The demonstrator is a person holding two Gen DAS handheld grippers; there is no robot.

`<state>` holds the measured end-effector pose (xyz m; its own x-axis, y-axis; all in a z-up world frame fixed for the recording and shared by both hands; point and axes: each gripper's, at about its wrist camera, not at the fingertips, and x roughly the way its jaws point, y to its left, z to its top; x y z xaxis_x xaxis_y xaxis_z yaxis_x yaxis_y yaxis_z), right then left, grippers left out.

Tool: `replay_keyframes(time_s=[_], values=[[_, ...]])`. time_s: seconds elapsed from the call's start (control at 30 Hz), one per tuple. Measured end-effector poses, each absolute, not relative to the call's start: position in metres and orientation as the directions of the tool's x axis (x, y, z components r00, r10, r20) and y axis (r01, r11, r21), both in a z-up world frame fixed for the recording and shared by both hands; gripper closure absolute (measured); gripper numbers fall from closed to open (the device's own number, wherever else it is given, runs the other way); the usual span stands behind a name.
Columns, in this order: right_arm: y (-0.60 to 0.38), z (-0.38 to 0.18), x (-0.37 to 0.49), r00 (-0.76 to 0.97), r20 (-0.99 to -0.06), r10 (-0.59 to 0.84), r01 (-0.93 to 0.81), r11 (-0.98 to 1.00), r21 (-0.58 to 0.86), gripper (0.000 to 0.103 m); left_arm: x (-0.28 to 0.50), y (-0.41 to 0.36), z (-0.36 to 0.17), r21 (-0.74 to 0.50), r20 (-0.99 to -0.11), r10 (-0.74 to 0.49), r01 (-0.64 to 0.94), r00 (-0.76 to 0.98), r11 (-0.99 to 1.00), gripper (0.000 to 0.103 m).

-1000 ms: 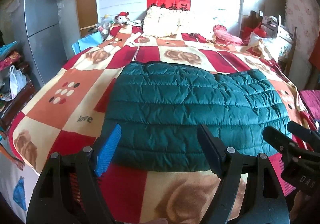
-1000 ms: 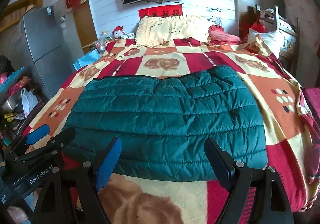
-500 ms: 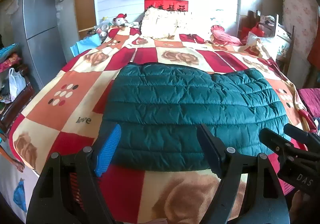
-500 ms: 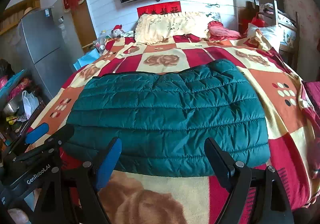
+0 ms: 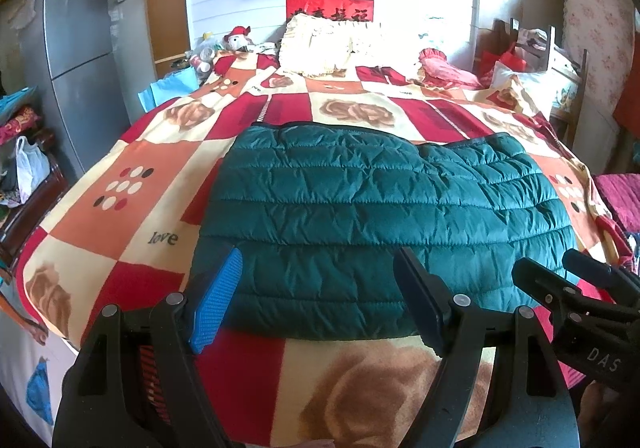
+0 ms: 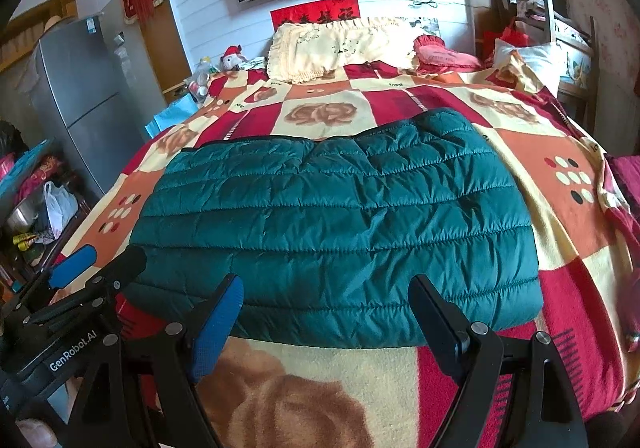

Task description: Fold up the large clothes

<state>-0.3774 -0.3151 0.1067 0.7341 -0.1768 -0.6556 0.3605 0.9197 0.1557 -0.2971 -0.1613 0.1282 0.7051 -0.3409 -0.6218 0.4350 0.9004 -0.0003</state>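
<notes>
A dark green quilted down jacket (image 5: 380,216) (image 6: 336,232) lies folded into a wide rectangle across the patchwork blanket on the bed. My left gripper (image 5: 316,296) hovers open above the jacket's near edge toward its left side, nothing between its fingers. My right gripper (image 6: 328,312) is open too, over the near edge right of the middle. Each gripper shows in the other's view: the right one (image 5: 580,284) at the lower right, the left one (image 6: 100,268) at the lower left.
The bed carries a red, orange and cream blanket (image 5: 120,208), cream pillows (image 5: 320,44) and a pink cushion (image 5: 440,66) at its head. A grey fridge (image 5: 76,60) and cluttered shelves stand left. A wooden chair with bags (image 6: 532,32) is at the right.
The views drift slightly between frames; the jacket lies as before and both grippers stay open above its near edge.
</notes>
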Motion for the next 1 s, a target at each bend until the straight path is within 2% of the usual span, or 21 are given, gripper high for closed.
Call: replay_keyframes(time_s=[1.0], values=[[-0.319,0.1006,-0.3717,0.718,-0.678,-0.158,0.36,0.918,0.167,0.02,-0.2975,-0.1645,0.1242,0.0,-0.624,-0.344,0.44,0.702,0.898,0.024]])
